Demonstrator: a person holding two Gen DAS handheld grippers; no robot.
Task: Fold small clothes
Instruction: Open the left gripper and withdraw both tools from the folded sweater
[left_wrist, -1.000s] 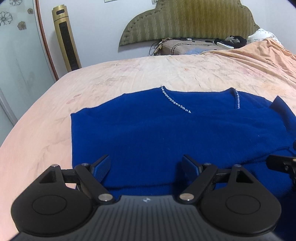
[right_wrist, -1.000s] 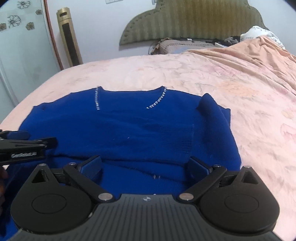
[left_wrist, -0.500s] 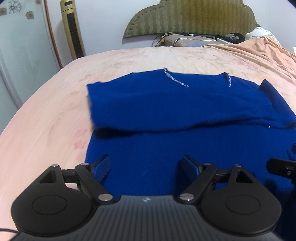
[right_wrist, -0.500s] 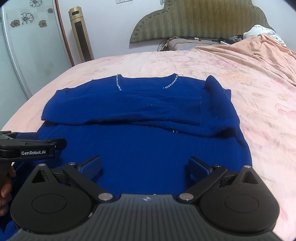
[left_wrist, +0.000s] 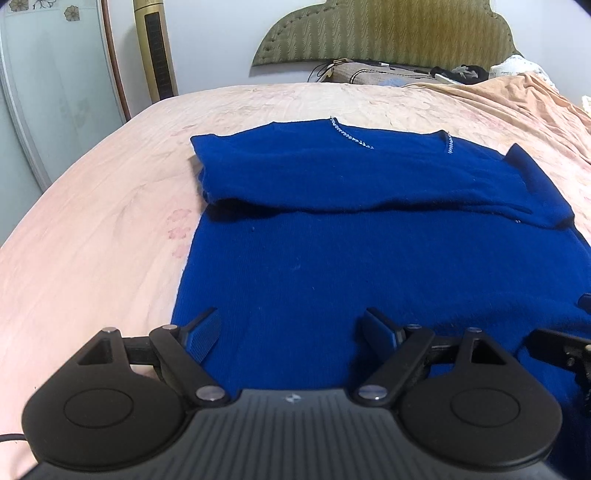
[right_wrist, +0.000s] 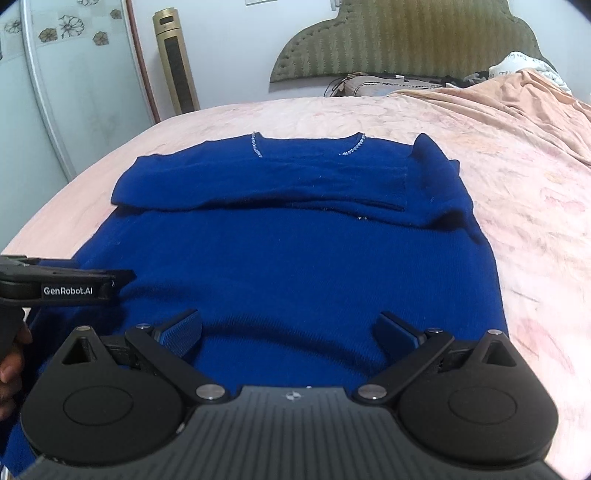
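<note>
Hovering wide and empty at the near hem, left gripper (left_wrist: 291, 334) over a blue sweater (left_wrist: 369, 266) lying flat on the bed (left_wrist: 92, 229), sleeves folded across the chest. Likewise wide, right gripper (right_wrist: 290, 334) at the hem's right side: best pinching both corners level, then lifting together toward the beaded neckline (right_wrist: 306, 146).

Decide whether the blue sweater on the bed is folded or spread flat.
Partly folded: the blue sweater has its sleeves laid across the chest, while the lower body lies spread on the bed.
</note>
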